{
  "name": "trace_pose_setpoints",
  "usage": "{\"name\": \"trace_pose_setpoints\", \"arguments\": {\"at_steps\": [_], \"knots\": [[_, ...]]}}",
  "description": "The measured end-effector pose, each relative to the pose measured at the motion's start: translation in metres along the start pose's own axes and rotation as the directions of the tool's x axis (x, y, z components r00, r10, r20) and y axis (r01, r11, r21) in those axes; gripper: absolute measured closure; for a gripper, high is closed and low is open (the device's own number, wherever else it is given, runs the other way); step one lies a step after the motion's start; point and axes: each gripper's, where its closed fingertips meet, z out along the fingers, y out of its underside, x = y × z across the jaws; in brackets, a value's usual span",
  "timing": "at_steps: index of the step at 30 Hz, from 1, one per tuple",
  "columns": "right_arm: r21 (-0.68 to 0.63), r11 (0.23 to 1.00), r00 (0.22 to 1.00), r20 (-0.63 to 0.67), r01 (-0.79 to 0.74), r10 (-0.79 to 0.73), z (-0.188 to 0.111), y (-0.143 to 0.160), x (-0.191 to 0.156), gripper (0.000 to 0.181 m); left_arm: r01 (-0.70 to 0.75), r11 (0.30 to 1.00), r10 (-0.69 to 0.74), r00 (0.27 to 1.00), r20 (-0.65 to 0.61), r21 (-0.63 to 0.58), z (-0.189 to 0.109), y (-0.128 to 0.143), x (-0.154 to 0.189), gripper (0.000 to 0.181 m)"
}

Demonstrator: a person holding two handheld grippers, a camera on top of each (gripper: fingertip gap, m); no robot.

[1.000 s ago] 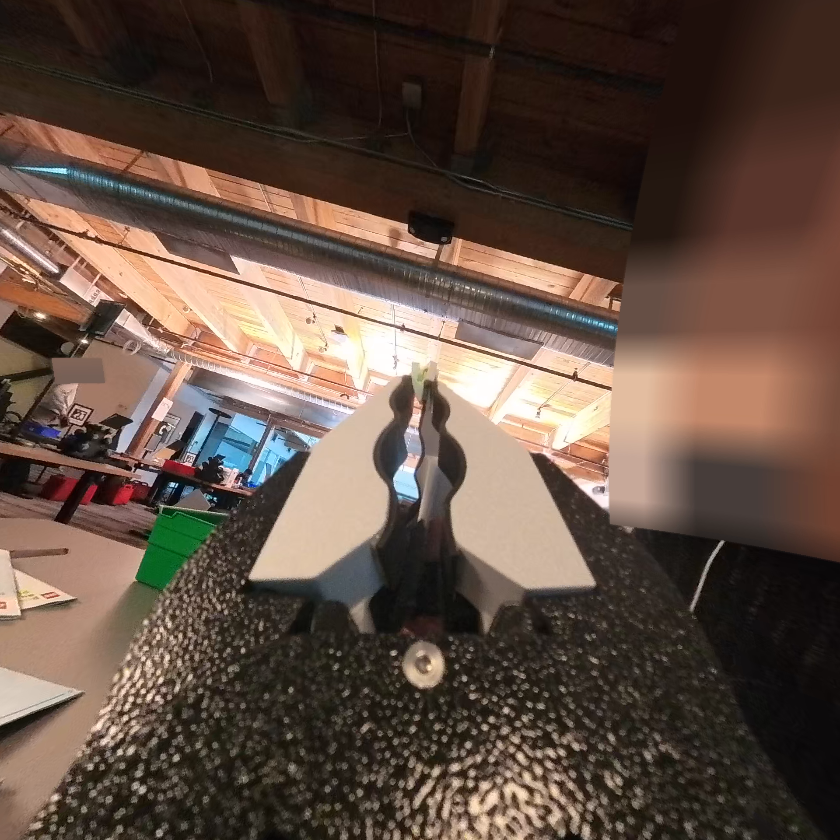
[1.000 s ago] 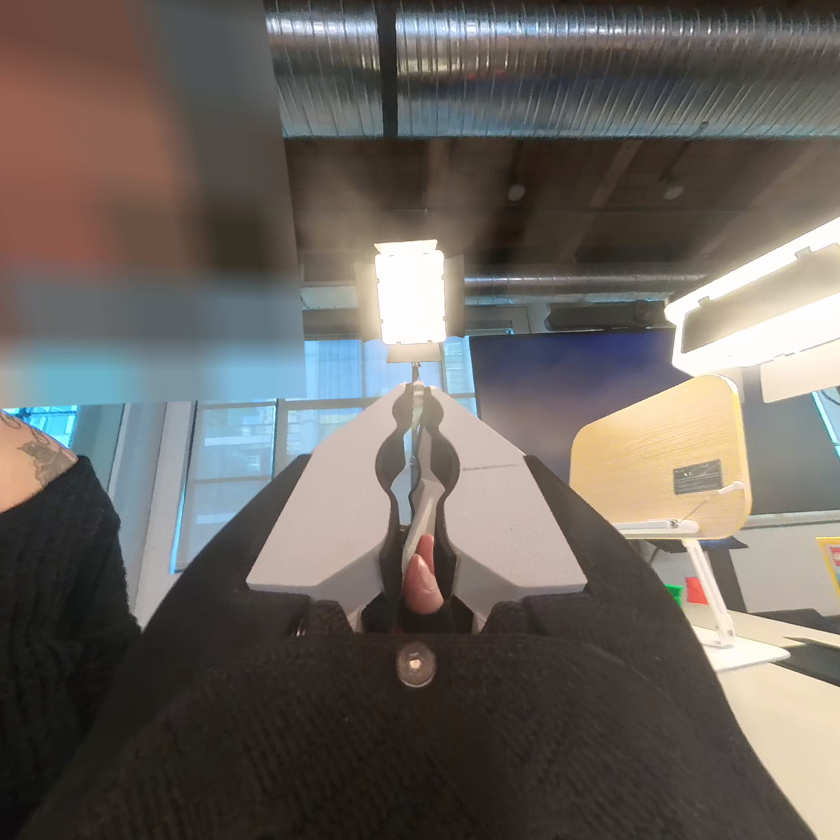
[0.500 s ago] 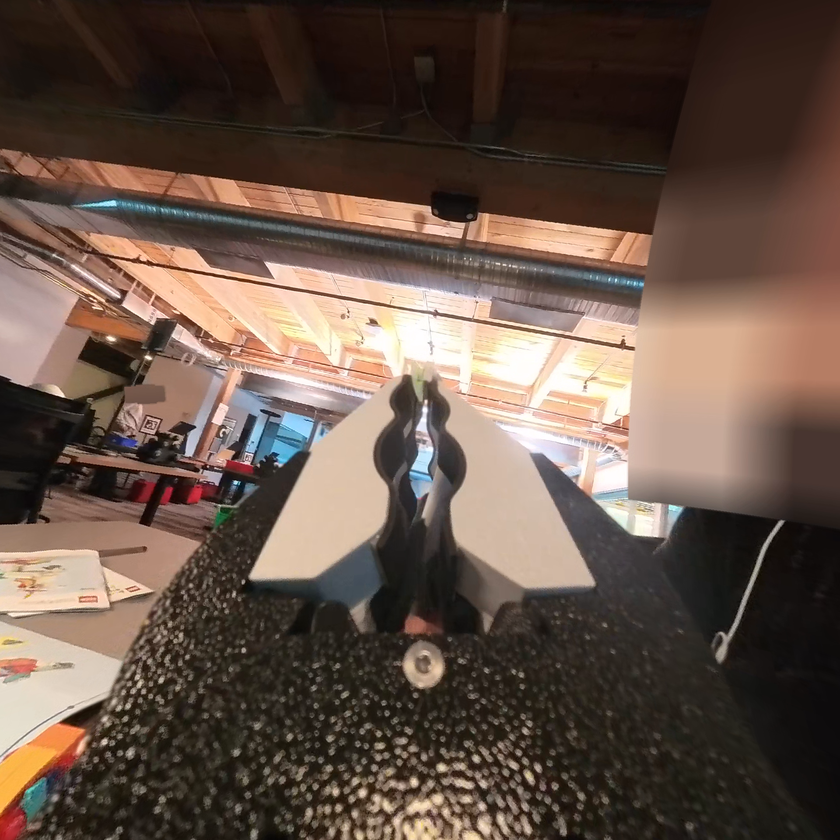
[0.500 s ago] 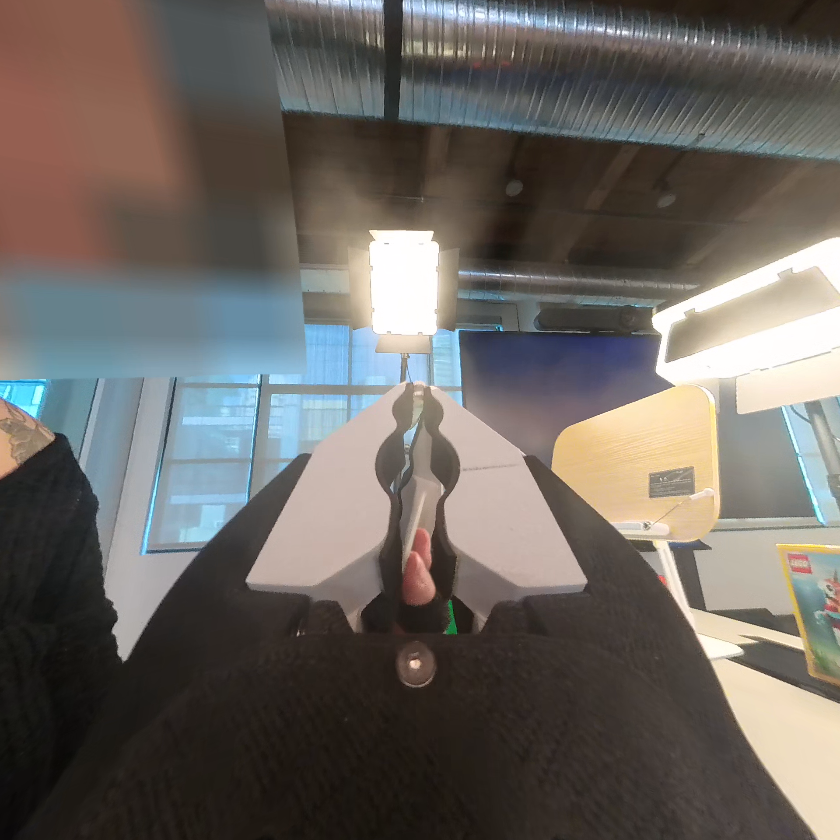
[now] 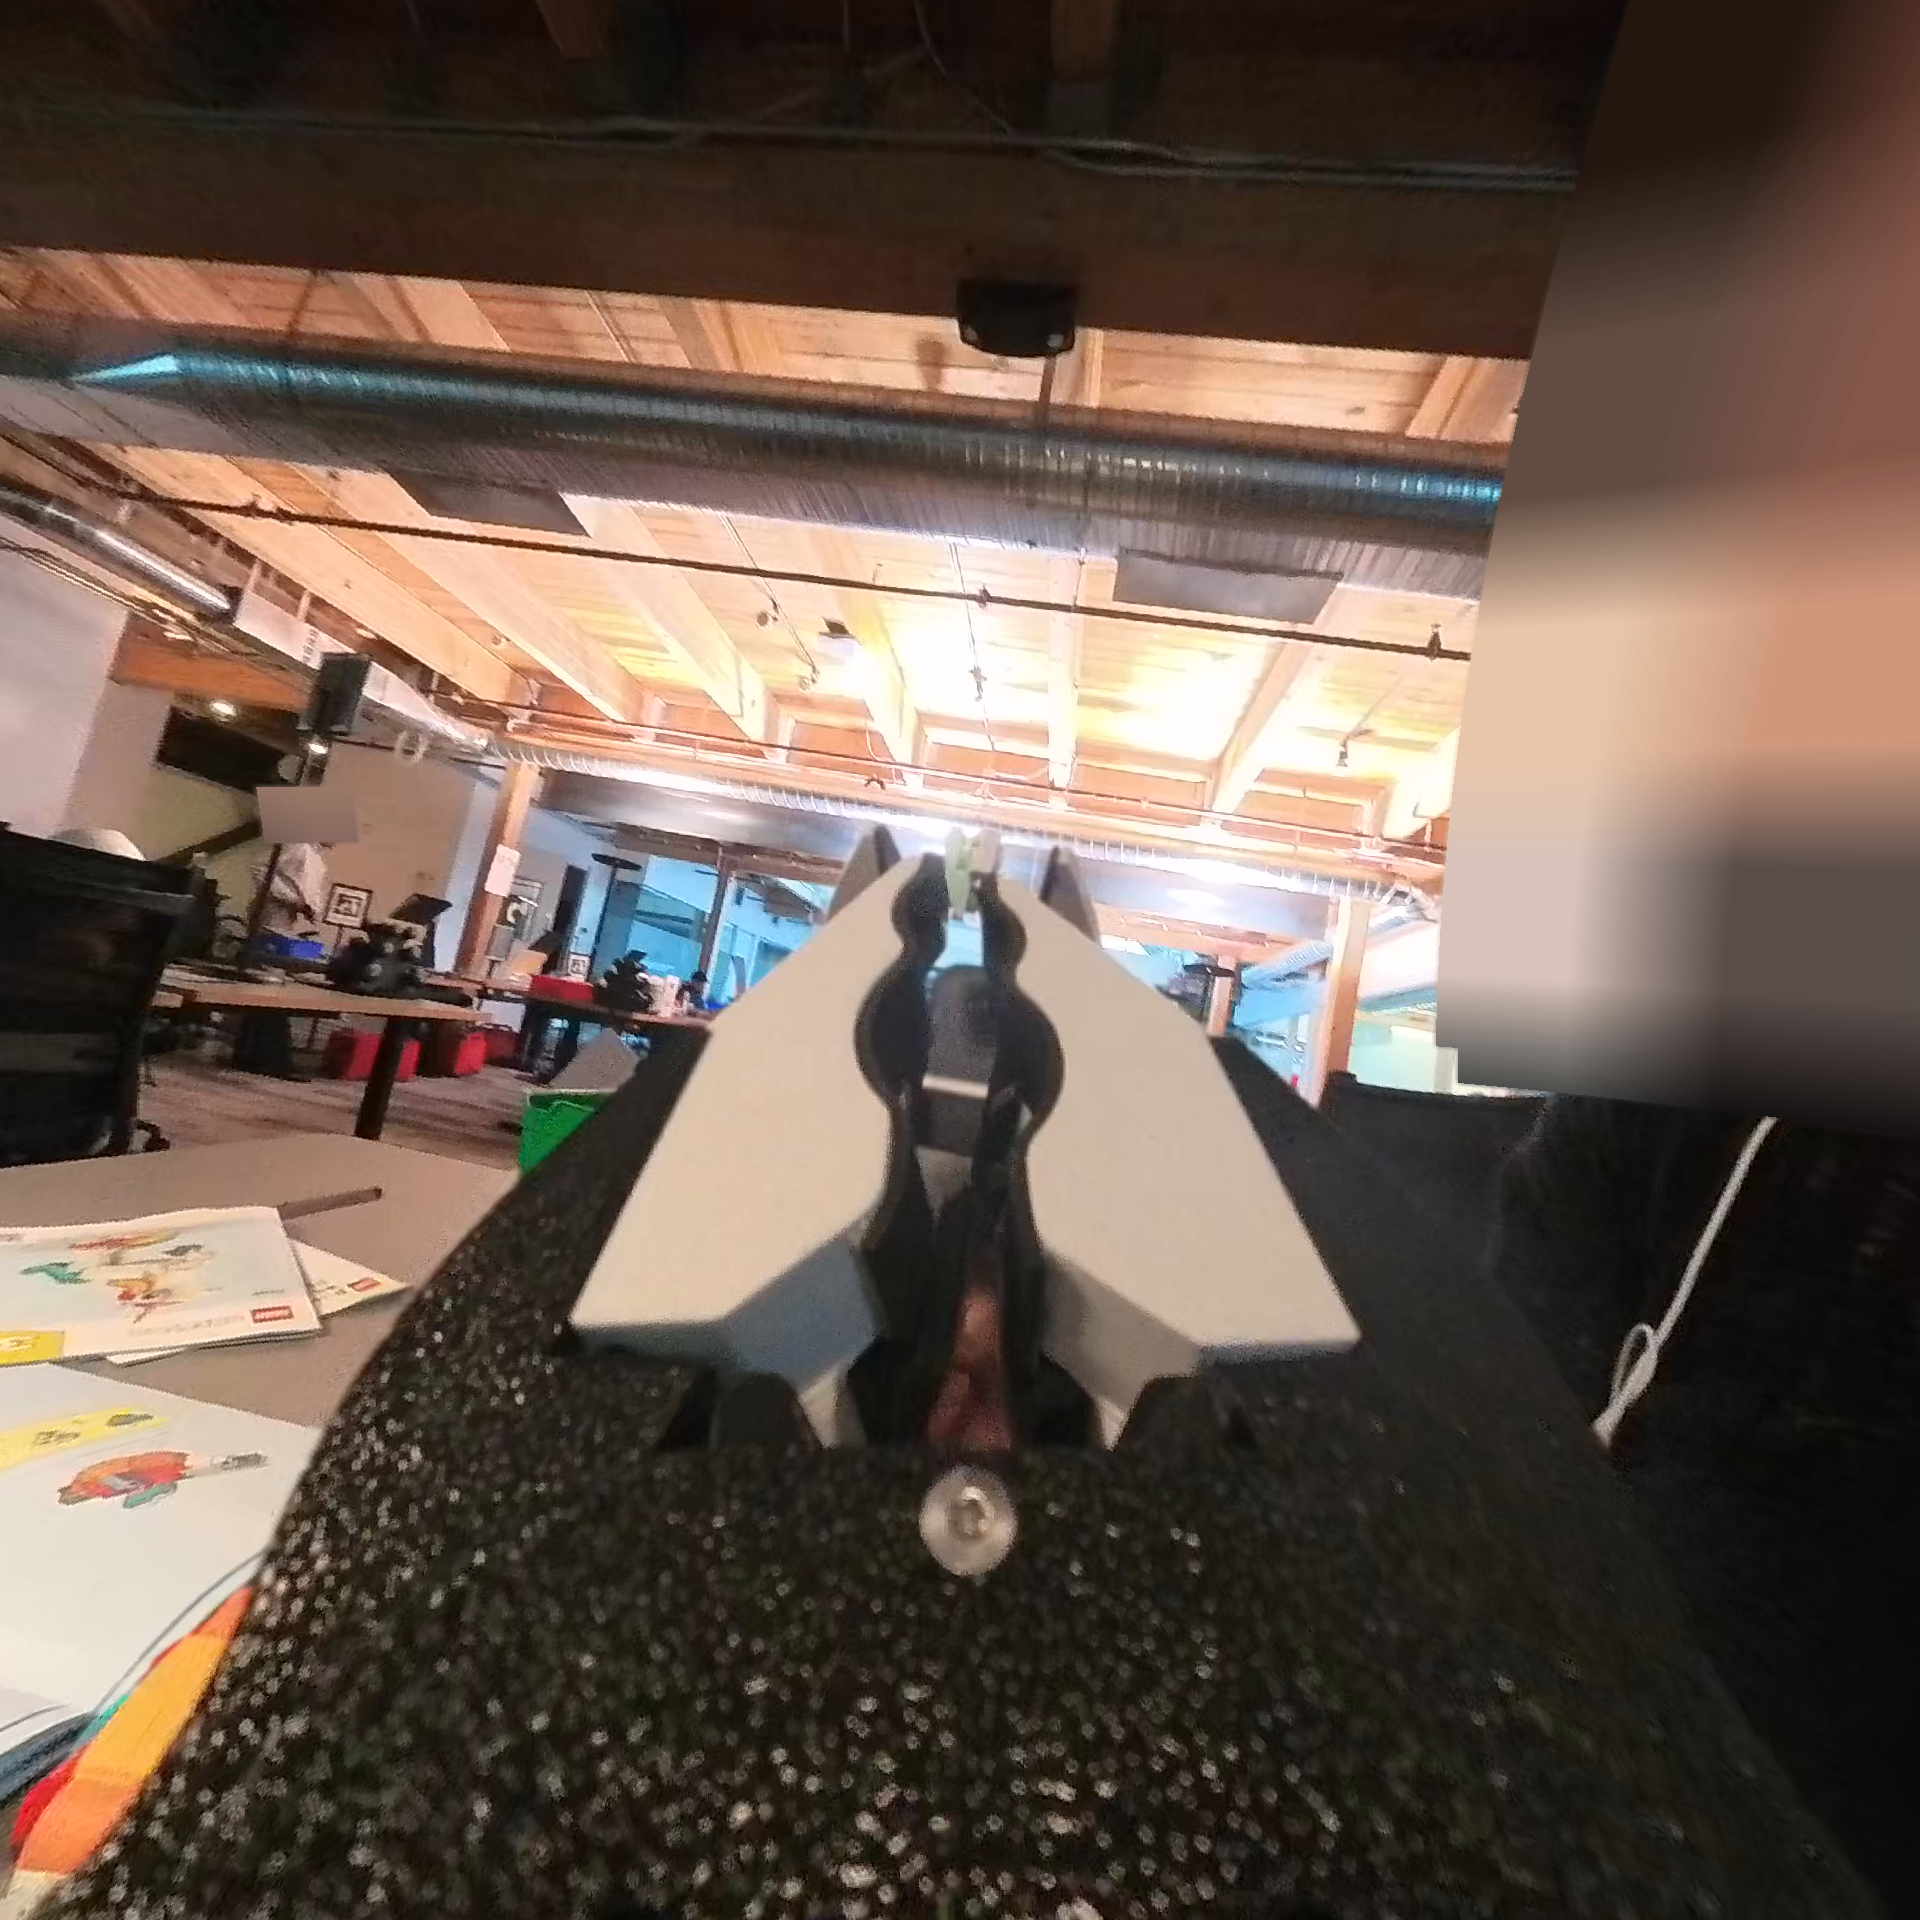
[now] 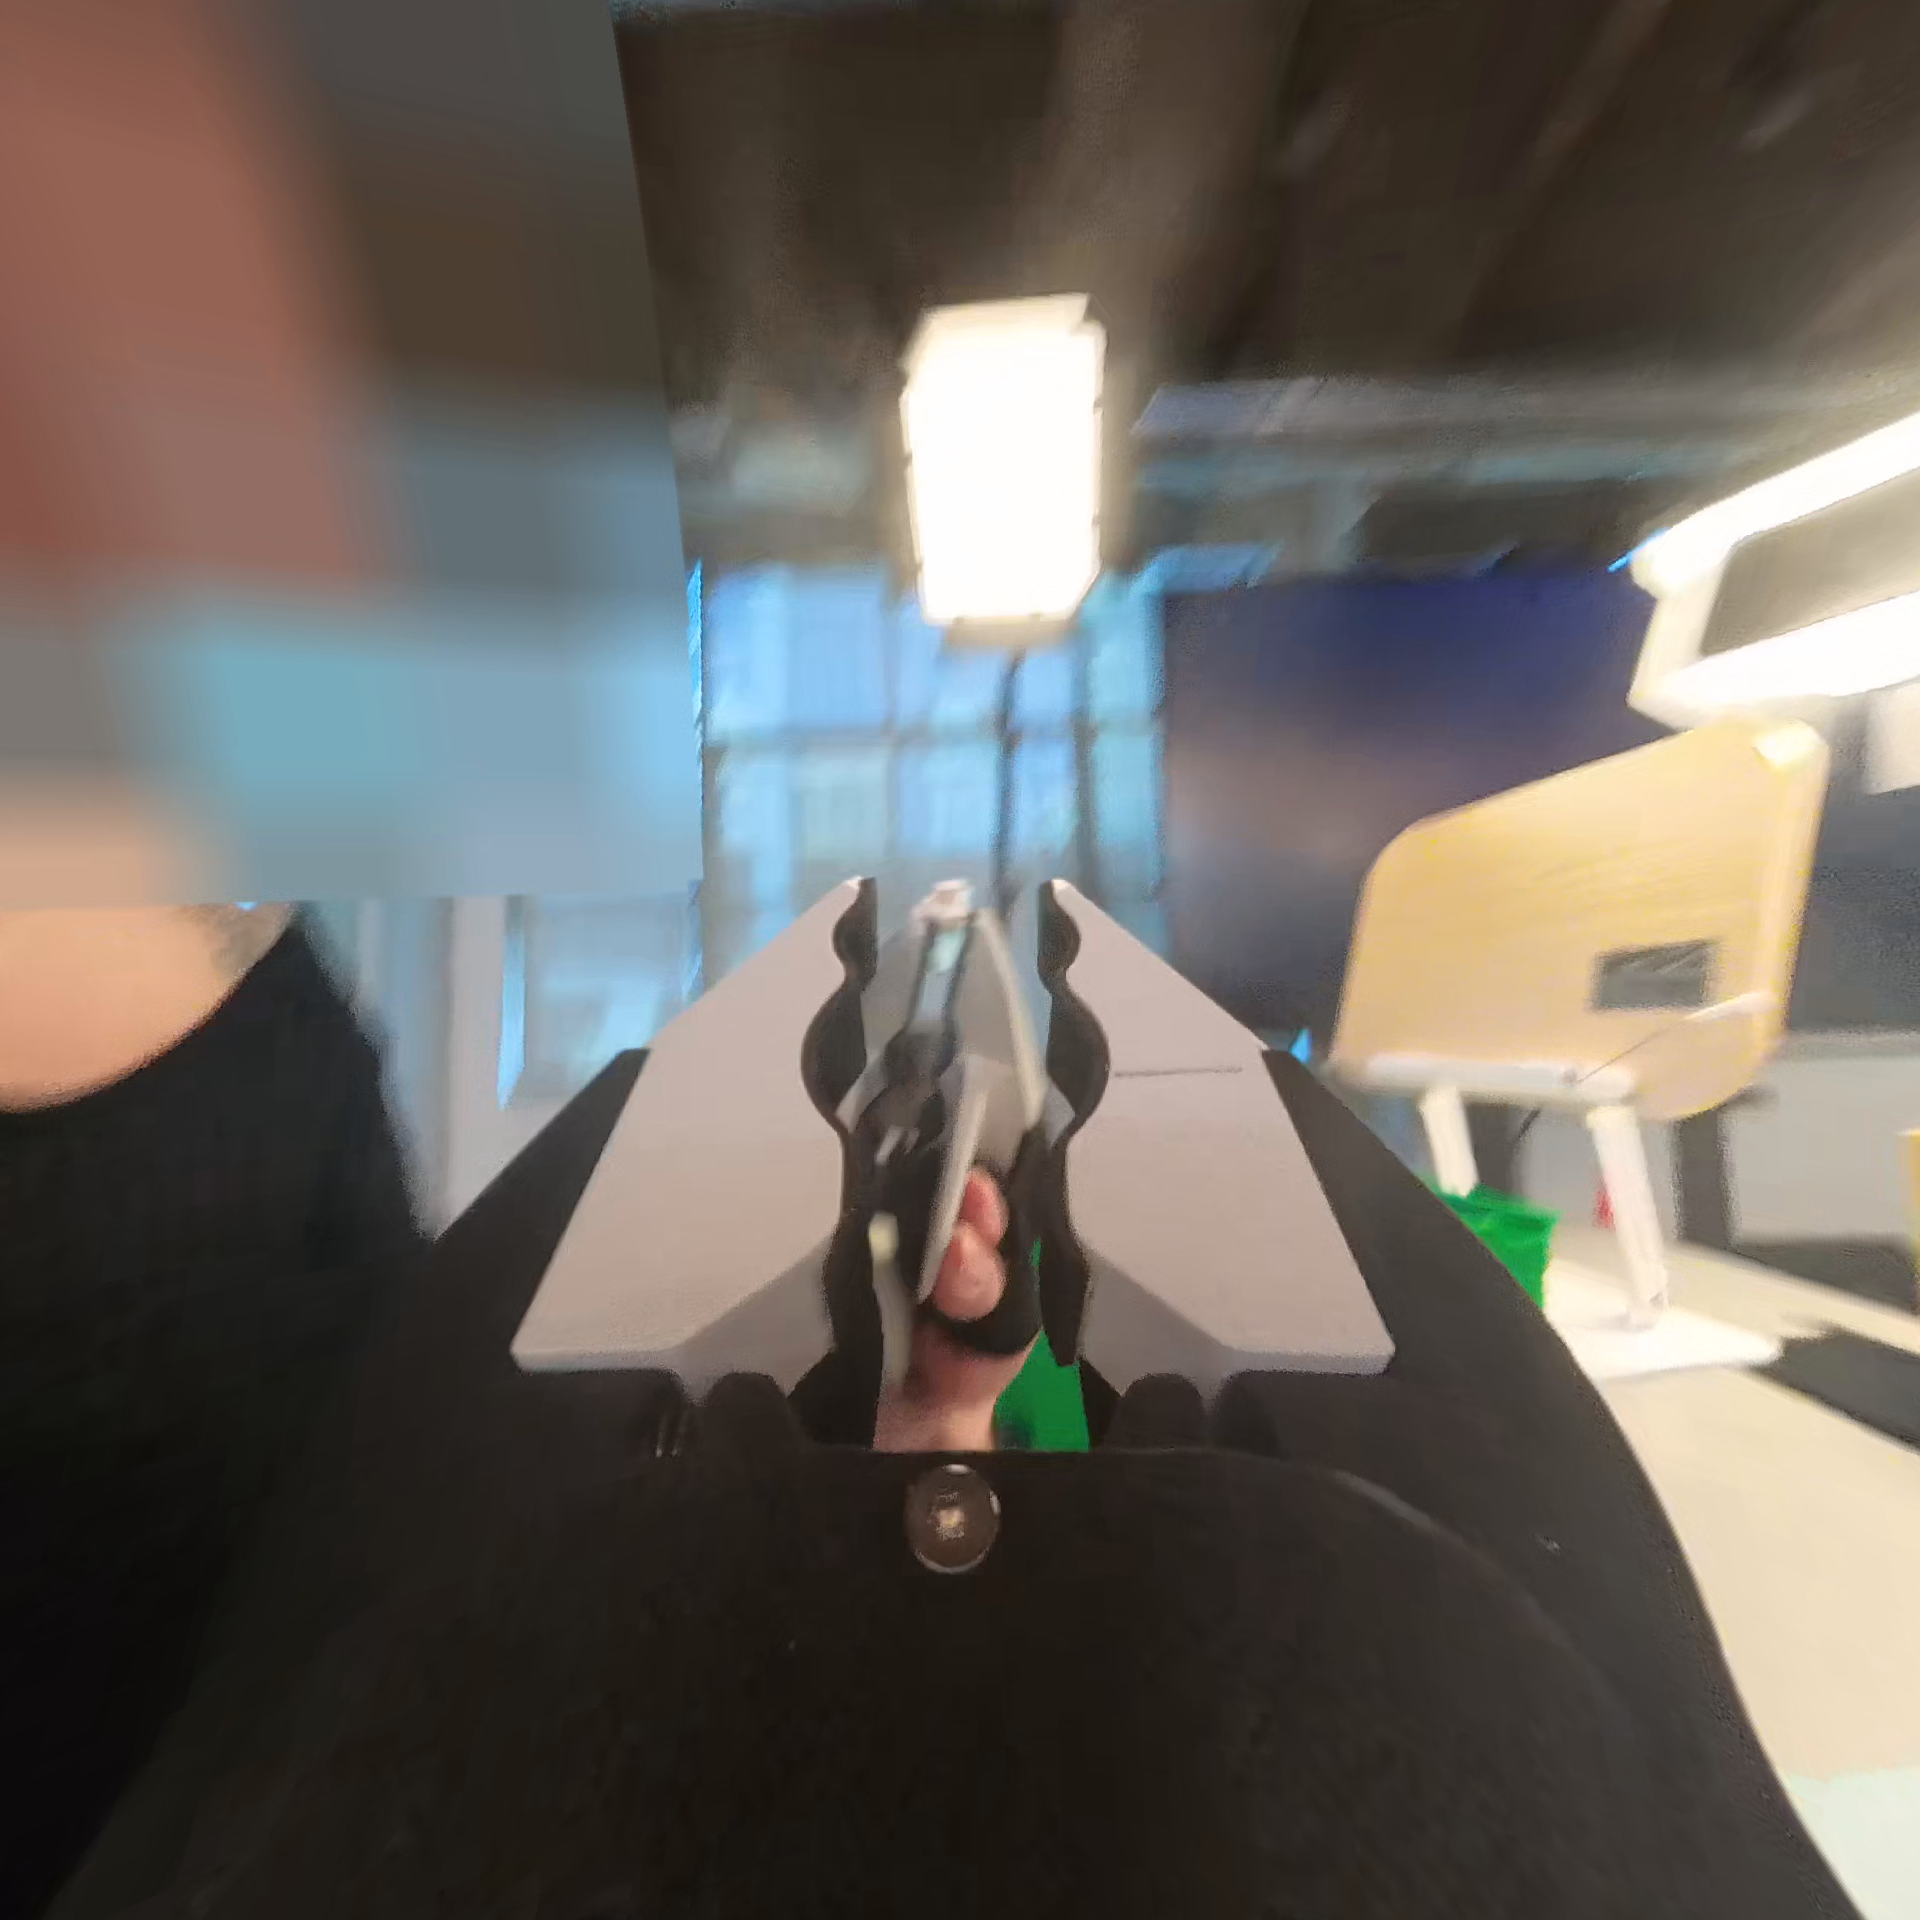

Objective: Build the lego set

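My left gripper (image 5: 966, 883) is shut on a small pale green lego piece (image 5: 966, 868) at its tips, held up in the air. My right gripper (image 6: 956, 894) is open and empty and faces the left one tip to tip. Its fingers (image 5: 1062, 883) show dark on either side of the left tips. In the blurred right wrist view the left gripper (image 6: 971, 1049) points at me between my spread jaws, with the piece (image 6: 948, 902) at its tip. A hand (image 6: 966, 1257) shows behind it.
Instruction booklets (image 5: 156, 1288) lie on the grey table (image 5: 208, 1174) at left, with a colourful lego build (image 5: 104, 1725) at the bottom left corner. A green bin (image 5: 556, 1127) stands behind. A wood-panelled lamp stand (image 6: 1579, 935) is at right.
My right gripper has opened from shut. Both views have tilted down towards the table. The left gripper still holds the pale green piece.
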Motion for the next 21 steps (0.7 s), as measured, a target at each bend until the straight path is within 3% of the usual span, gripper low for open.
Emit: {"name": "trace_pose_setpoints", "arguments": {"at_steps": [3,6,11,15,21], "knots": [[-0.154,0.988,0.997,0.076,0.011,0.001,-0.003,0.005,-0.008,0.156,0.014,0.998,-0.017,0.999,-0.044,-0.055,0.002,0.006,0.004,0.178],[-0.223,0.975,0.993,0.116,0.004,0.022,-0.010,-0.005,-0.012,0.163,0.002,0.994,-0.010,0.997,-0.076,-0.107,0.003,0.013,0.008,0.177],[-0.417,0.908,0.986,0.163,0.050,0.021,-0.018,0.000,-0.019,0.166,-0.031,0.989,0.013,0.992,-0.124,-0.148,0.006,0.021,0.019,0.177],[-0.495,0.864,0.981,0.192,0.090,0.008,-0.021,-0.001,-0.023,0.167,-0.047,0.985,0.024,0.990,-0.142,-0.165,0.007,0.024,0.022,0.177],[-0.517,0.839,0.977,0.202,0.169,-0.073,-0.026,0.000,-0.028,0.170,-0.194,0.960,0.164,0.974,-0.153,-0.203,0.007,0.029,0.027,0.178]]}}
